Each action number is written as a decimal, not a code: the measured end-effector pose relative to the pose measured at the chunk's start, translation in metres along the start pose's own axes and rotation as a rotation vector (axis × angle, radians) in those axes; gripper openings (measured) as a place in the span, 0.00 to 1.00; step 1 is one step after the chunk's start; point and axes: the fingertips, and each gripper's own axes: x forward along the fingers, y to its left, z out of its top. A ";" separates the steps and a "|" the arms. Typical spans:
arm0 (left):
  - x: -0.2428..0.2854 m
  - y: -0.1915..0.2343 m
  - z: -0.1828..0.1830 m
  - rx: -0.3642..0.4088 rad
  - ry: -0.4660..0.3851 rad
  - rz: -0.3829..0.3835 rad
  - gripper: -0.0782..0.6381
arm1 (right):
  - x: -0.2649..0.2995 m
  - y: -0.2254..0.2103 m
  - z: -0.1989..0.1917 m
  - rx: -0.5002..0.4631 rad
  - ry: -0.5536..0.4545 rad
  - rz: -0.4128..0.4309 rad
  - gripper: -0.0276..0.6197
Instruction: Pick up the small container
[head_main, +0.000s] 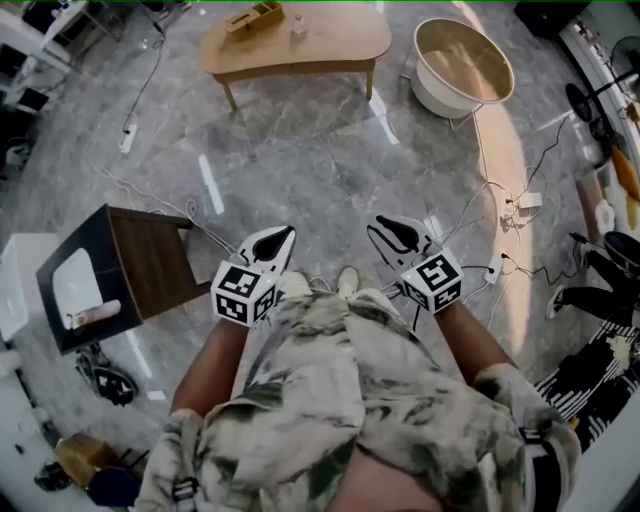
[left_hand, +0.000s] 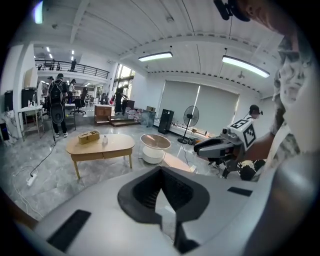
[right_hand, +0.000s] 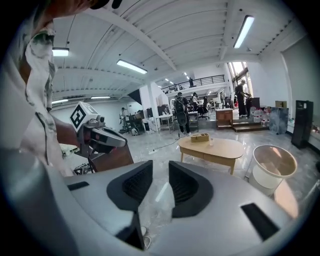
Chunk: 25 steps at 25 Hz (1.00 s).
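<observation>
The small container (head_main: 298, 27), a little clear jar, stands on the oval wooden coffee table (head_main: 330, 50) far ahead, beside a wooden box (head_main: 254, 18). In the gripper views the small container (left_hand: 105, 140) (right_hand: 210, 142) shows tiny on the same table. Both grippers are held in the air close to the person's body, several steps from the table. My left gripper (head_main: 286, 233) (left_hand: 160, 171) has its jaws meeting at the tips, with nothing in them. My right gripper (head_main: 383, 227) (right_hand: 161, 166) has a narrow gap between its pads, and only floor shows through it.
A round white tub-like table (head_main: 465, 60) stands right of the coffee table. A dark side table (head_main: 120, 270) is at my left. Cables and a power strip (head_main: 520, 205) lie on the grey marble floor at right. People stand far back in the hall.
</observation>
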 end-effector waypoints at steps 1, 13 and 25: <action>0.002 0.003 0.002 0.007 -0.003 0.009 0.14 | 0.002 -0.006 0.000 -0.007 -0.007 -0.003 0.26; 0.035 0.055 0.011 -0.102 -0.020 -0.023 0.14 | 0.057 -0.060 0.025 -0.017 -0.034 -0.121 0.34; 0.063 0.216 0.086 0.000 -0.017 -0.105 0.14 | 0.205 -0.081 0.115 -0.006 -0.017 -0.183 0.31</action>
